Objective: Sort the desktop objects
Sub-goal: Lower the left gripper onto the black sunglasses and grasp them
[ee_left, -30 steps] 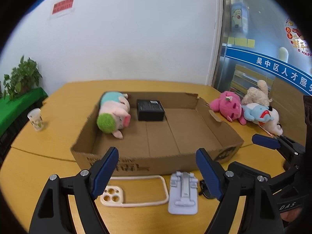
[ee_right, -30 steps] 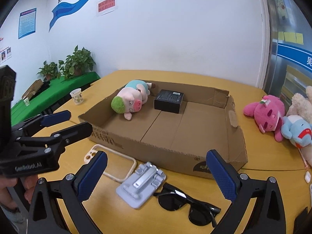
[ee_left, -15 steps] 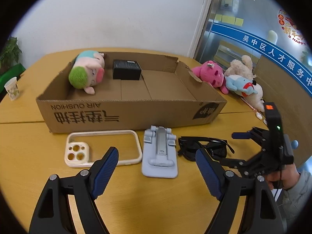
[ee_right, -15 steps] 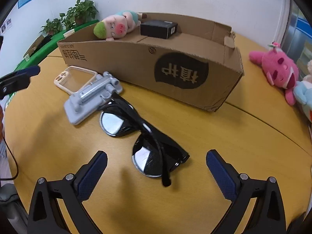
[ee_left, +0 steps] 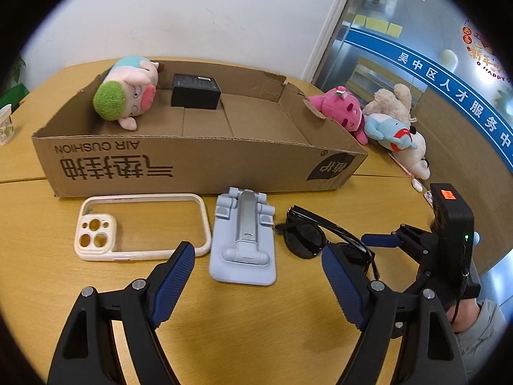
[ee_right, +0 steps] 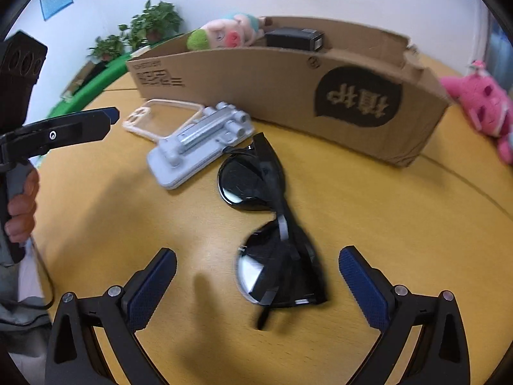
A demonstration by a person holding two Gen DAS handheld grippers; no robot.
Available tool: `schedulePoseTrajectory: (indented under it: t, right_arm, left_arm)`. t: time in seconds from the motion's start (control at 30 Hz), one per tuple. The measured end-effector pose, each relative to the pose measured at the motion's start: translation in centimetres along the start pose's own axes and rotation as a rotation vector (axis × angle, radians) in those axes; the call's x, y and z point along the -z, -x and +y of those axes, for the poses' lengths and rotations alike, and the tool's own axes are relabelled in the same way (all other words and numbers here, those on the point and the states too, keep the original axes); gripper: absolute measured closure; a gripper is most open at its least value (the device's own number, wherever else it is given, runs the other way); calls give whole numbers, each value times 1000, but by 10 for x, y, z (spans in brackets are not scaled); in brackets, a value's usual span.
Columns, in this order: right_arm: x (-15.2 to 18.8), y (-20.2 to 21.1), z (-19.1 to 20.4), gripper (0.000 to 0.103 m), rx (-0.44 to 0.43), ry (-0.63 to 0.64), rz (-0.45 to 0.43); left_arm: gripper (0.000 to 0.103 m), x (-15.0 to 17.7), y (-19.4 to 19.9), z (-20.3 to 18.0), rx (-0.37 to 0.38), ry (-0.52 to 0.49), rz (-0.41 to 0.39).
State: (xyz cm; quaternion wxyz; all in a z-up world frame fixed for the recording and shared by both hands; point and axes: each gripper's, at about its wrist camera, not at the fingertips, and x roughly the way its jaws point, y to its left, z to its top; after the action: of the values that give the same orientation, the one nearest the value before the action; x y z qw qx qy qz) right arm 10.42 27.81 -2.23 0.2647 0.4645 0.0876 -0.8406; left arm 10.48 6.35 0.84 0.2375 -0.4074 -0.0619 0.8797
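Observation:
Black sunglasses (ee_right: 269,224) lie on the wooden table; my right gripper (ee_right: 256,285) is open with its blue pads on either side of the near lens, just above it. The sunglasses also show in the left wrist view (ee_left: 323,237). My left gripper (ee_left: 258,284) is open and empty, hovering over the near end of a light-blue phone stand (ee_left: 243,240). A cream phone case (ee_left: 141,224) lies left of the stand. The cardboard box (ee_left: 192,166) behind holds a pig plush (ee_left: 128,93) and a black box (ee_left: 196,91).
Pink, blue and beige plush toys (ee_left: 378,122) lie on the table right of the box. A paper cup (ee_left: 4,125) stands at the far left. Potted plants (ee_right: 144,29) stand on a green ledge behind the table's left side.
Both grippers have dropped and come closer to the table. The right gripper moved in over the sunglasses; the left moved toward the phone stand. Both stayed open.

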Motion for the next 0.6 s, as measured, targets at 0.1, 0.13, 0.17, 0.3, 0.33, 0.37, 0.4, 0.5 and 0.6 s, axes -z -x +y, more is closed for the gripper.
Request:
schedulePoseTrajectory:
  t: [0.1, 0.13, 0.17, 0.3, 0.33, 0.37, 0.4, 0.5, 0.6]
  right_arm:
    - [1, -9, -2, 7, 27, -18, 42]
    - [2, -9, 2, 9, 51, -3, 37]
    - [4, -9, 8, 11, 65, 17, 44]
    - [11, -4, 23, 29, 92, 13, 25]
    - [13, -2, 24, 39, 101, -1, 16]
    - [14, -1, 25, 49, 108, -16, 9]
    - [16, 2, 24, 49, 105, -43, 0]
    - [24, 10, 16, 49, 60, -148, -37]
    - [26, 14, 16, 49, 36, -207, -62]
  left_arm:
    - [22, -3, -9, -6, 50, 4, 28]
    - [22, -3, -11, -9, 65, 6, 35]
    - [22, -3, -14, -11, 78, 8, 41]
    - [23, -1, -27, -17, 129, 30, 82]
    - [23, -1, -30, -19, 147, 37, 90]
    - [23, -1, -33, -20, 165, 44, 100]
    - [23, 0, -37, -23, 181, 49, 111]
    - [23, 0, -51, -31, 230, 65, 153]
    - [26, 3, -66, -41, 282, 73, 209]
